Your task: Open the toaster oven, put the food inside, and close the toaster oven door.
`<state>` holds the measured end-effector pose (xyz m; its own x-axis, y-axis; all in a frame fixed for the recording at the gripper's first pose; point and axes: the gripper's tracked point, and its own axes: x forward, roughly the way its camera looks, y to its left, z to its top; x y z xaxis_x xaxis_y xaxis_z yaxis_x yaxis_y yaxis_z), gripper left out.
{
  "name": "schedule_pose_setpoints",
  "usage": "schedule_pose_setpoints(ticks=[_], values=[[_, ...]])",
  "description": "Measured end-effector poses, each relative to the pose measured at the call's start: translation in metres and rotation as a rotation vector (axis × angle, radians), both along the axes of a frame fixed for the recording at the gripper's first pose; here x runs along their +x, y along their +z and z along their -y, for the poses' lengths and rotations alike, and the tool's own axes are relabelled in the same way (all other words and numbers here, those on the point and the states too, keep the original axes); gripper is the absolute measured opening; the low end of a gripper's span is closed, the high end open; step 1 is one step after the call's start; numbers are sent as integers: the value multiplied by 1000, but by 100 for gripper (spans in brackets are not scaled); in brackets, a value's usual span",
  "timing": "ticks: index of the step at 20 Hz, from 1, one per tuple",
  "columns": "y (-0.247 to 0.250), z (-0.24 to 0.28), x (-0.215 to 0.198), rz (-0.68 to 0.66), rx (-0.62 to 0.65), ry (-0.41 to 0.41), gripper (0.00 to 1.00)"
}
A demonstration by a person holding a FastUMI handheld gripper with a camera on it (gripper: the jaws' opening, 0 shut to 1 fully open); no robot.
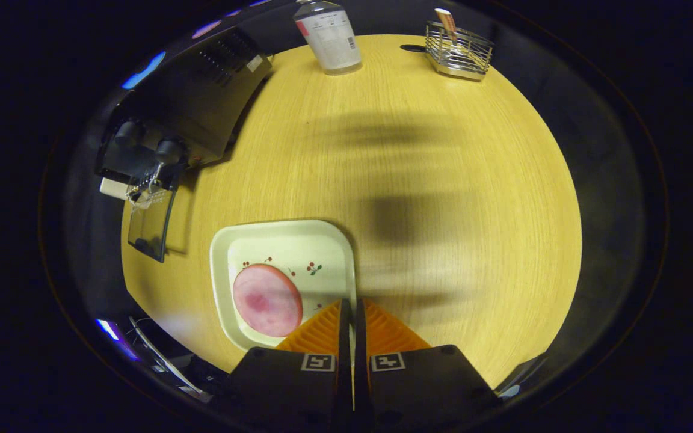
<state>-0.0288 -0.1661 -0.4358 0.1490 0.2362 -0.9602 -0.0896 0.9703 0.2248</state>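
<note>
The gripper (pixel 351 313) had its two fingers drawn almost together on the right rim of the plate (pixel 262 231), pinching that thin edge between them. The plate was pale and square with rounded corners, and a round pink slice of food (pixel 267 300) lay on its near left part, just beside the fingers. The toaster oven (pixel 202 102) stood well apart, beyond the plate and to the left, with its glass door (pixel 149 224) already dropped open toward the worktop (pixel 418 198).

The step in hand looked to be carrying the plate to the open oven. To do it well, the grip on the rim would need to stay firm and the plate level, since the slice sat off to one side and could slide or tip the plate. The approach should line up square with the opening and clear the lowered door.

The worktop was light, yellowish wood grain, with soft shadows across it. At its far side stood a clear bottle (pixel 328 36) with a label and a wire basket (pixel 458 51) holding something upright. Dark cloth closed the booth around it.
</note>
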Motion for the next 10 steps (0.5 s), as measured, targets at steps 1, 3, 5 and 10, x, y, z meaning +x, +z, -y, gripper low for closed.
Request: schedule_pose_setpoints(ticks=[1,3,5,10], values=[[-1,0,-1,-10,35,3,7],[0,0,-2,-42,116,-13,7],[-1,-4,-3,-67,209,-40,6],[15,-9,-9,-60,400,-151,5]])
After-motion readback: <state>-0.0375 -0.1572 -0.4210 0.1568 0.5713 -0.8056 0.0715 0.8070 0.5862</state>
